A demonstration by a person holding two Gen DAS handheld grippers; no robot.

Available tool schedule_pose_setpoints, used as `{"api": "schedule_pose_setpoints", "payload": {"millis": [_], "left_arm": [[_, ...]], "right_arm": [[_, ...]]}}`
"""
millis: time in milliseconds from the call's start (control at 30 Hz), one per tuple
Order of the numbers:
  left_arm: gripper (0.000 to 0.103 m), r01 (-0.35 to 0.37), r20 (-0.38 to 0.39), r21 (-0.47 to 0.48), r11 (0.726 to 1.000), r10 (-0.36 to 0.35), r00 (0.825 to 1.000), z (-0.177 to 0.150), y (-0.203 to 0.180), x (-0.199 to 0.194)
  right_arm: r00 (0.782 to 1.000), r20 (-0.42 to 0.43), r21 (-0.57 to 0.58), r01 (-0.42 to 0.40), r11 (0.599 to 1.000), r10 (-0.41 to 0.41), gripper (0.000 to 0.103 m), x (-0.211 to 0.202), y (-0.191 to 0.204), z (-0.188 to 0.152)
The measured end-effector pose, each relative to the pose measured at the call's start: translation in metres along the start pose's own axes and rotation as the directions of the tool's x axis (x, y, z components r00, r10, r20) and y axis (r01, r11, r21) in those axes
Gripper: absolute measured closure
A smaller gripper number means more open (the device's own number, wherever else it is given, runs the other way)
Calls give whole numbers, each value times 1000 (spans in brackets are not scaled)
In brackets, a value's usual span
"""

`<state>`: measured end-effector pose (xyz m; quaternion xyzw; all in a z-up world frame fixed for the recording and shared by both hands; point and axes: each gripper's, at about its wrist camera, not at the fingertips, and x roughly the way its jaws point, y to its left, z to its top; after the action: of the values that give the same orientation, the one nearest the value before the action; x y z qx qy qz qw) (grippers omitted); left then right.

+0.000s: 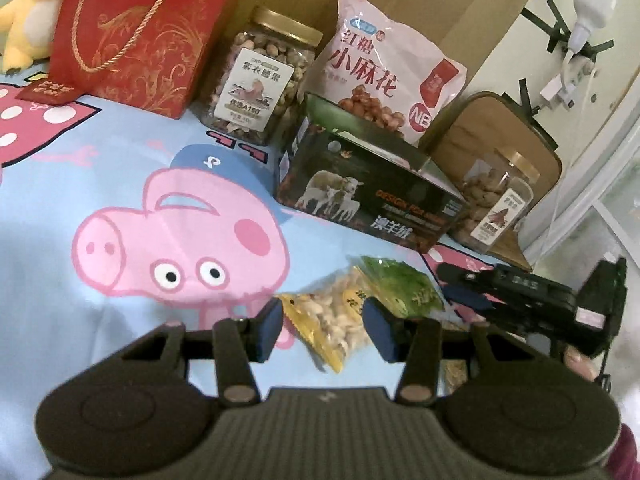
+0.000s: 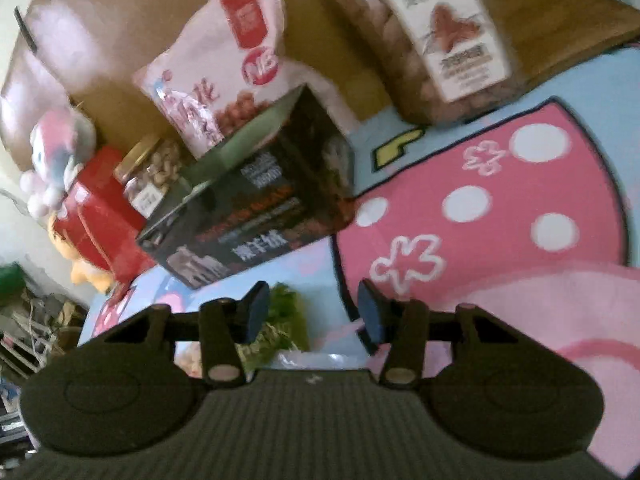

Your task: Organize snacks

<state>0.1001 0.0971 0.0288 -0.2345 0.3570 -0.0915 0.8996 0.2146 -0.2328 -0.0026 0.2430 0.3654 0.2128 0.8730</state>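
Observation:
A clear and yellow nut packet (image 1: 334,322) lies on the cartoon cloth (image 1: 120,168). My left gripper (image 1: 325,330) is open, its blue pads on either side of the packet without visibly pressing it. A green packet (image 1: 400,284) lies just right of it, also in the right wrist view as the green packet (image 2: 285,316). My right gripper (image 2: 313,314) is open above the cloth, with its left finger over the green packet. From the left wrist view the right gripper (image 1: 448,282) reaches in from the right, tips close to the green packet.
Along the back stand a red gift bag (image 1: 132,32), a nut jar (image 1: 264,76), a pink snack bag (image 1: 384,76), a dark box (image 1: 368,192) and a second jar (image 1: 496,204). A yellow plush (image 1: 28,12) sits far left. A brown cushion (image 1: 500,132) is behind the second jar.

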Motion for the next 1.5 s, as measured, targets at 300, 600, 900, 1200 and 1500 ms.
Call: {"api": "schedule_pose_setpoints", "payload": {"millis": [300,600,900,1200,1500], "left_arm": [[58,41,-23,-23,999,-41,999,-17,12,-15],[58,155,-67,0,988,-155,986,-26,-4,-9],[59,134,-111,16,991,-132,985,-30,-10,19],[60,64,-53,-30,997,-66,996,-19,1,23],[57,21,-31,-95,995,-24,999,-17,15,5]], "right_arm": [[991,-99,-187,-103,977,85,101,-9,55,-48],[993,-9,-441,-108,891,116,89,-47,85,-76],[997,-23,-375,-79,924,76,43,33,85,-36],[999,18,-449,40,893,-36,91,18,86,-55],[997,-6,-380,-69,922,72,84,-54,69,-100]]}}
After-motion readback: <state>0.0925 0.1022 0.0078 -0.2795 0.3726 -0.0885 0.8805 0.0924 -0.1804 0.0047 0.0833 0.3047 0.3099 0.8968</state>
